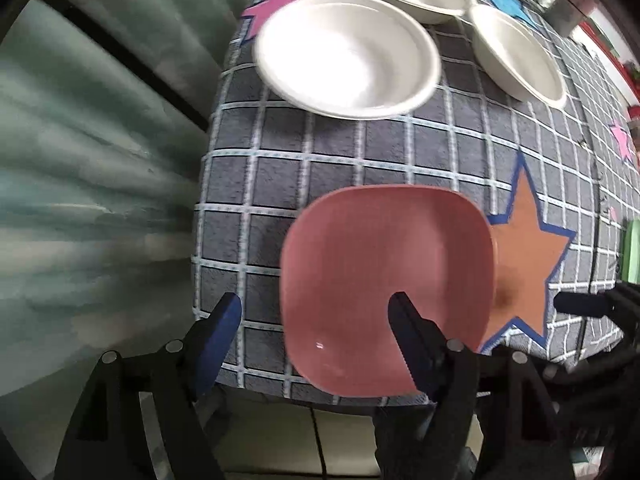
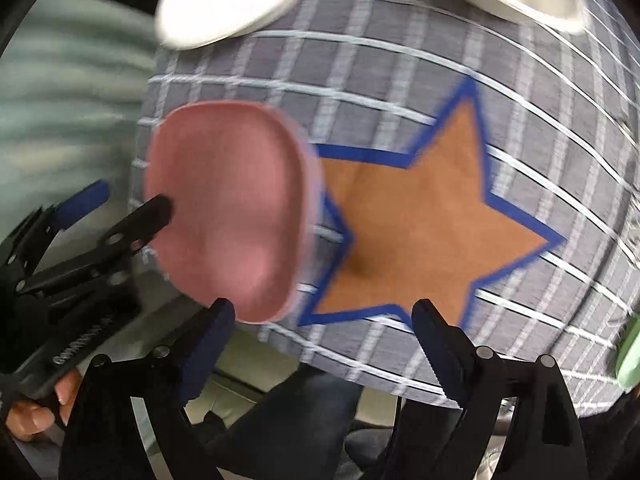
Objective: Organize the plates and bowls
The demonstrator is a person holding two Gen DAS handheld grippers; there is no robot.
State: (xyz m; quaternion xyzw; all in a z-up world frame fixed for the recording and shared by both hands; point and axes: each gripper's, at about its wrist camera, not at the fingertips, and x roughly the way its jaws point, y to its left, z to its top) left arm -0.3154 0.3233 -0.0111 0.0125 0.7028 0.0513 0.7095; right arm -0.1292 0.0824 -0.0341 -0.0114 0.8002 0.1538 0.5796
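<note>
1. Three white bowls sit on the checked tablecloth, beyond the pink plate.
2. Pink plate lies flat just left of the orange star.
3. Left gripper stands wide, straddling the plate's left edge, gripping nothing.
4. Right gripper gapes empty over the star.

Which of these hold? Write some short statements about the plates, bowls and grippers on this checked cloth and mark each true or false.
1. The pink plate lies beside the orange star. True.
2. Three white bowls stand on the cloth. True.
3. The left gripper is clamped shut on the pink plate. False: its jaws stand apart, one finger over the plate, one outside it.
4. The right gripper holds a white bowl. False: its jaws are open and empty.
5. The pink plate is stacked inside a white bowl. False: it lies alone on the cloth.
</note>
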